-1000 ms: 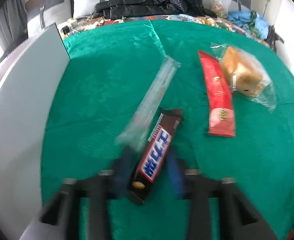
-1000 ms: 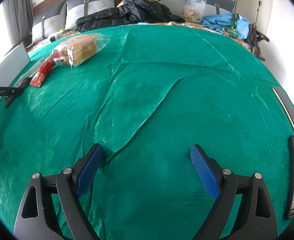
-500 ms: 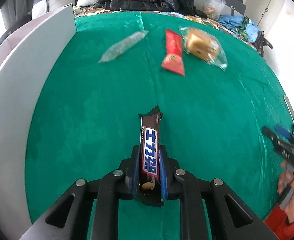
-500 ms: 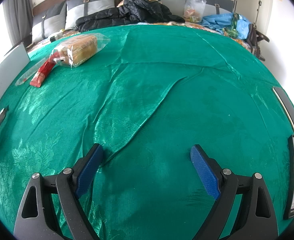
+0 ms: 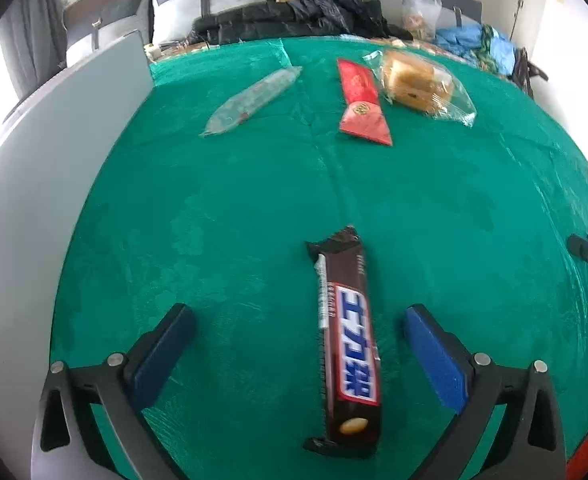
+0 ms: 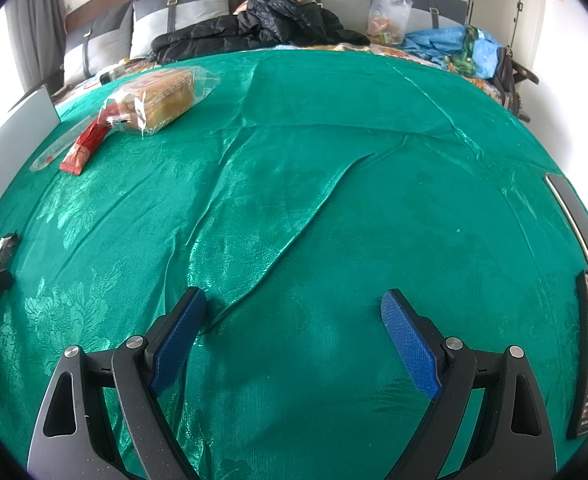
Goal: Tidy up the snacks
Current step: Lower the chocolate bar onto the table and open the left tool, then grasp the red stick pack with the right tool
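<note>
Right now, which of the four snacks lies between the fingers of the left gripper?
The brown chocolate bar lies between the open left gripper fingers. The clear tube, red packet and bagged bread lie farther away.

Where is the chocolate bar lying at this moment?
In the left wrist view the chocolate bar lies on the green cloth between the open fingers of the left gripper, well nearer than the red packet.

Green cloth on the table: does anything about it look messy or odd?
Yes. In the right wrist view the green cloth has a long raised crease running diagonally across its middle. The snacks themselves look intact.
</note>
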